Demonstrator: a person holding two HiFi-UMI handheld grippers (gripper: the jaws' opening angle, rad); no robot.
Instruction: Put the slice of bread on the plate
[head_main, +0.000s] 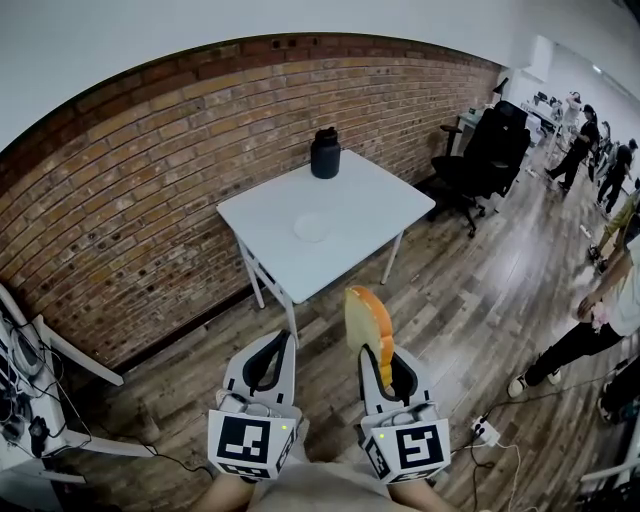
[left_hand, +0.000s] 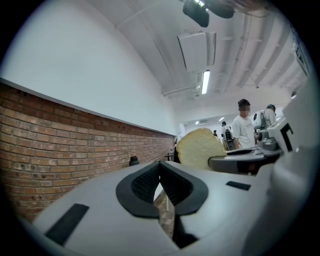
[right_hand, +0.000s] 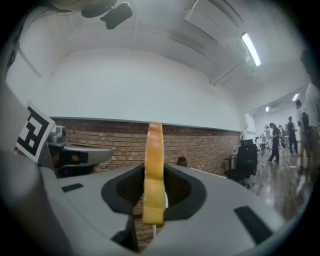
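Observation:
My right gripper (head_main: 379, 352) is shut on a slice of bread (head_main: 368, 322), held on edge and sticking out past the jaw tips; in the right gripper view the bread (right_hand: 154, 170) stands upright between the jaws. Beside it my left gripper (head_main: 281, 342) is shut with nothing in it; its own view shows the jaw tips (left_hand: 160, 165) meeting and the bread (left_hand: 199, 148) off to the right. A white plate (head_main: 313, 227) lies in the middle of the white table (head_main: 365, 193), well ahead of both grippers over the wooden floor.
A dark jug (head_main: 325, 153) stands at the table's far edge by the brick wall (head_main: 150, 190). A black office chair (head_main: 487, 156) sits right of the table. People (head_main: 587, 135) stand at the far right. Cables and a power strip (head_main: 485, 431) lie on the floor.

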